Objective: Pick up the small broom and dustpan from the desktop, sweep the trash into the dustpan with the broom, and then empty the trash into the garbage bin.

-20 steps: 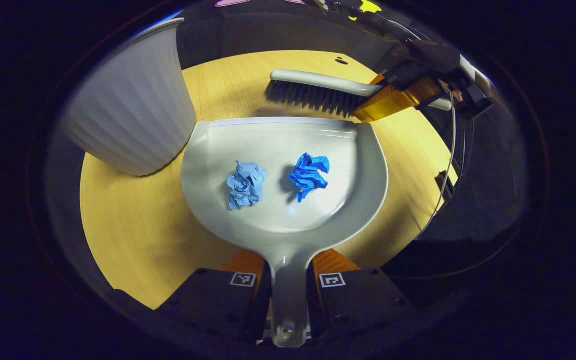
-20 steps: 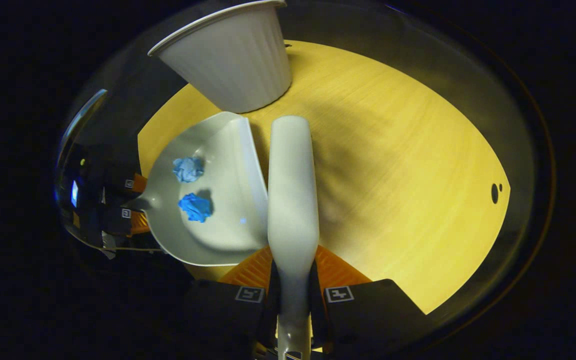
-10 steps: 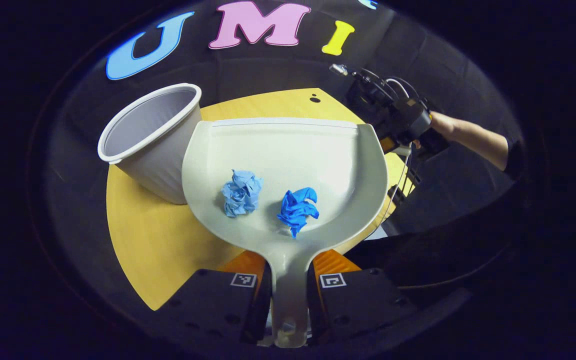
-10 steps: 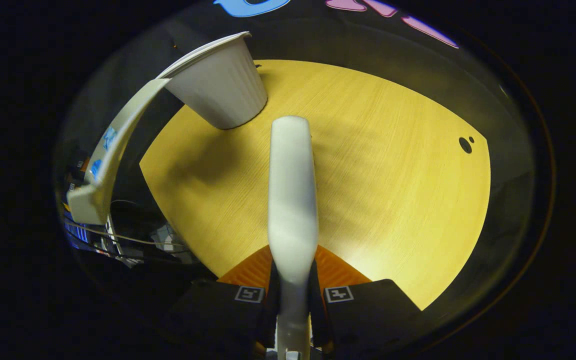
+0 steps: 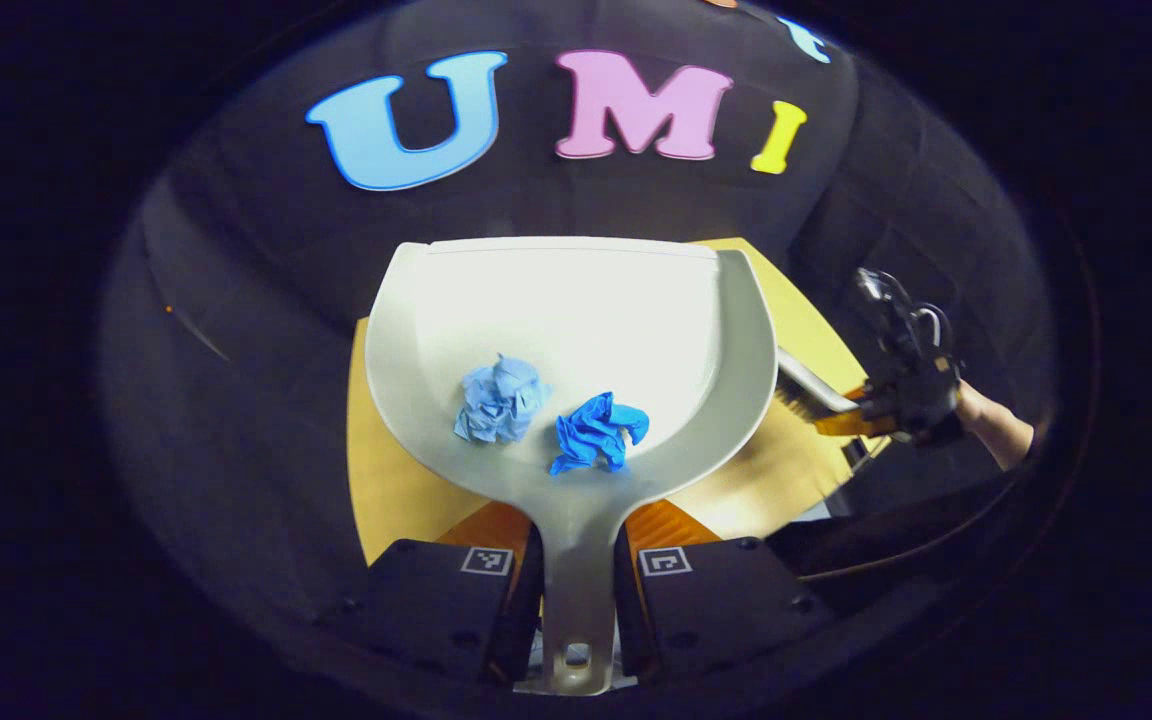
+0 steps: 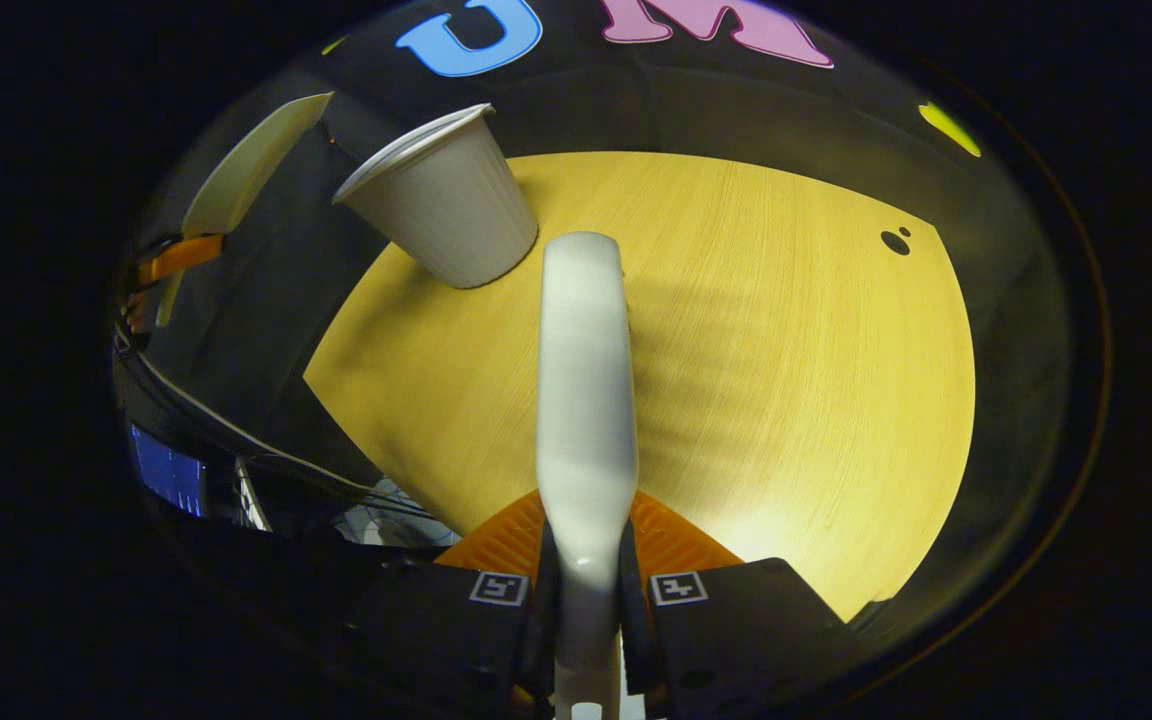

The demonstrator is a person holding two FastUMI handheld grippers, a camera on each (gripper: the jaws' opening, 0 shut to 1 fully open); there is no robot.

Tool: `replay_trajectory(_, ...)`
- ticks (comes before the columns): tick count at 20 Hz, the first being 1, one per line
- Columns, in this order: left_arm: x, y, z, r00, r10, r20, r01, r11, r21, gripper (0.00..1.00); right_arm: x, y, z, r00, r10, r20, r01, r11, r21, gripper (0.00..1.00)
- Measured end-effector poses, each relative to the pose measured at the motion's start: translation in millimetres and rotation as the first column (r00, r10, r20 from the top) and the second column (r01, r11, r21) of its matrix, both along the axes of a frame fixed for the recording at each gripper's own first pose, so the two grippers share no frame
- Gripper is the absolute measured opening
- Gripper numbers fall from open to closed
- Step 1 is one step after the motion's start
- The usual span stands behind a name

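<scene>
Left claw (image 5: pixel 576 560) grips dustpan (image 5: pixel 576 300) — no legible labels.

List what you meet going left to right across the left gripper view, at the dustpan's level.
Light blue paper ball → darker blue paper ball → dustpan's right wall → broom → right gripper.

Recording booth: black cloth wall (image 5: pixel 236 260)

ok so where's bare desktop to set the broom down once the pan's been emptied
The widest bare stretch of desktop lies right of the broom, out toward the small dark holes. A narrower patch sits left of it, below the garbage bin. It is crowded around the bin.
</scene>
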State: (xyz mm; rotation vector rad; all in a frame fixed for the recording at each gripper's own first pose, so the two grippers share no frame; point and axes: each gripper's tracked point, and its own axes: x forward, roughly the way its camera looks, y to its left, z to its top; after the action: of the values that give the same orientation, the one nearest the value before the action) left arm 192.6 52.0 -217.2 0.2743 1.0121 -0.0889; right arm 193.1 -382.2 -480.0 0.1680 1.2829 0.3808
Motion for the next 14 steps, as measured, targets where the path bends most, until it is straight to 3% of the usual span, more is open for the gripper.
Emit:
replay_trajectory(6,66.1,11.3,-57.2,0.996,0.07,-0.05,-0.063,0.99,0.124,0.3,-6.1,-1.6,7.6,0.998,-0.02,0.067,0.022,0.999,-0.026,0.3)
replay_trajectory(10,115.5,10.6,-100.2,0.986,0.053,-0.161,-0.006,0.961,0.275,0.3,-24.4,2.8,3.2,0.997,-0.002,0.076,0.006,0.998,-0.055,0.3)
replay_trajectory(14,146.9,-6.0,-96.8,0.975,-0.018,-0.221,0.113,0.897,0.427,0.3,-31.3,13.6,3.2,0.995,-0.005,0.1,0.007,1.0,-0.025,0.3)
